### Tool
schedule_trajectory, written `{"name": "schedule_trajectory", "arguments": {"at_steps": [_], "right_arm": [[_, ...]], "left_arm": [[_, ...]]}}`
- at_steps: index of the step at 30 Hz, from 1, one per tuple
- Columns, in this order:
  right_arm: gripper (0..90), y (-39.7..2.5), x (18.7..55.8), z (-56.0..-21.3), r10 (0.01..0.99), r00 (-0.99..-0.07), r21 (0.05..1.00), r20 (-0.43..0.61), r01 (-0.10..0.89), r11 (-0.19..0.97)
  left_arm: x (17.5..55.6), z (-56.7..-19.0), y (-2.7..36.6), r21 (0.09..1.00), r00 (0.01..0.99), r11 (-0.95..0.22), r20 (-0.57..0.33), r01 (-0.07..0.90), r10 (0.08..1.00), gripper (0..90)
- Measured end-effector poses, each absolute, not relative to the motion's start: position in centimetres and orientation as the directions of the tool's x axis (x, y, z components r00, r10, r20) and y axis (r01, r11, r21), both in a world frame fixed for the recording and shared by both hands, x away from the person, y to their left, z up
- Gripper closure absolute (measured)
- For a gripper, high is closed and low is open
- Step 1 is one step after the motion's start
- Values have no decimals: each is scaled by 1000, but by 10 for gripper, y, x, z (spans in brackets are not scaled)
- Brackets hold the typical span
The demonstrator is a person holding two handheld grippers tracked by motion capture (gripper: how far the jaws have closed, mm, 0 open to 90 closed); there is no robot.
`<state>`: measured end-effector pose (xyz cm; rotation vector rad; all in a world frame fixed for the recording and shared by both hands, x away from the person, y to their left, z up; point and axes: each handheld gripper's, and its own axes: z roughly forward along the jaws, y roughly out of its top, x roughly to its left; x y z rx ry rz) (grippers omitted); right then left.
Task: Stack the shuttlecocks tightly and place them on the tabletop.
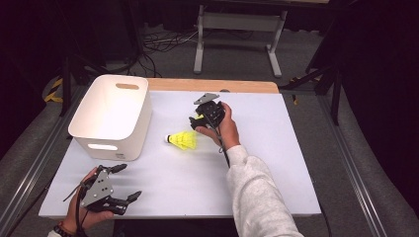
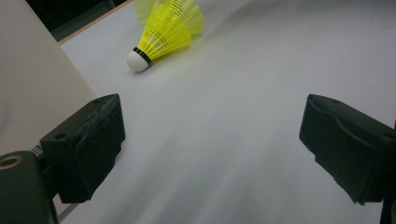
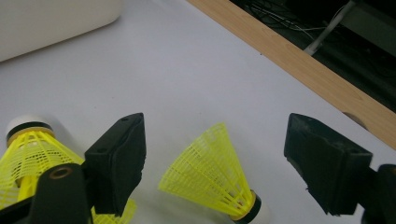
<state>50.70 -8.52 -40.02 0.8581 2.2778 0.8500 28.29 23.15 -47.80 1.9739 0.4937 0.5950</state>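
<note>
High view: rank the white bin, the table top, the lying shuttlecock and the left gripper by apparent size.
1. Table top
2. White bin
3. Left gripper, though it sits nearest the camera, which inflates it
4. Yellow shuttlecock

Grey floor [image 1: 306, 54], loose cables [image 1: 158, 42], white metal frame [image 1: 237, 22]

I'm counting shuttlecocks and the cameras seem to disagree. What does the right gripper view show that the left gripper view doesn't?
The right gripper view alone has a second yellow shuttlecock lying between its open jaws, plus the table's wooden edge. The left gripper view alone has the white bin's wall close beside its left jaw, and its open jaws hold nothing. Both share the white-capped shuttlecock lying on the white tabletop.
</note>
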Motion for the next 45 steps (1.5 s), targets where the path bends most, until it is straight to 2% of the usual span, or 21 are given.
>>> {"name": "schedule_trajectory", "arguments": {"at_steps": [9,11,19,23,25,28,36,45], "right_arm": [[278,-74,526,-413,725,-616,654,-306,417,631],[331,-70,530,-420,712,-621,620,-330,426,659],[679,-63,531,-424,671,-636,569,-381,410,713],[846,-60,528,-423,641,-618,533,-456,387,753],[882,-60,526,-421,621,-608,523,-494,362,772],[895,-63,526,-418,611,-599,521,-517,346,780],[900,-79,523,-406,664,-564,591,-492,343,730],[900,-99,515,-398,723,-560,681,-404,343,647]], "left_arm": [[280,-478,234,895,789,-437,204,89,579,83],[279,-478,234,894,790,-439,204,91,578,83],[279,-480,234,888,783,-449,209,98,585,87],[279,-480,233,889,785,-448,207,99,584,87],[280,-480,232,885,787,-455,211,98,580,87],[280,-480,231,886,789,-453,208,98,579,87],[280,-480,231,886,790,-453,206,100,578,87],[280,-480,231,887,789,-449,201,104,580,87]]}}
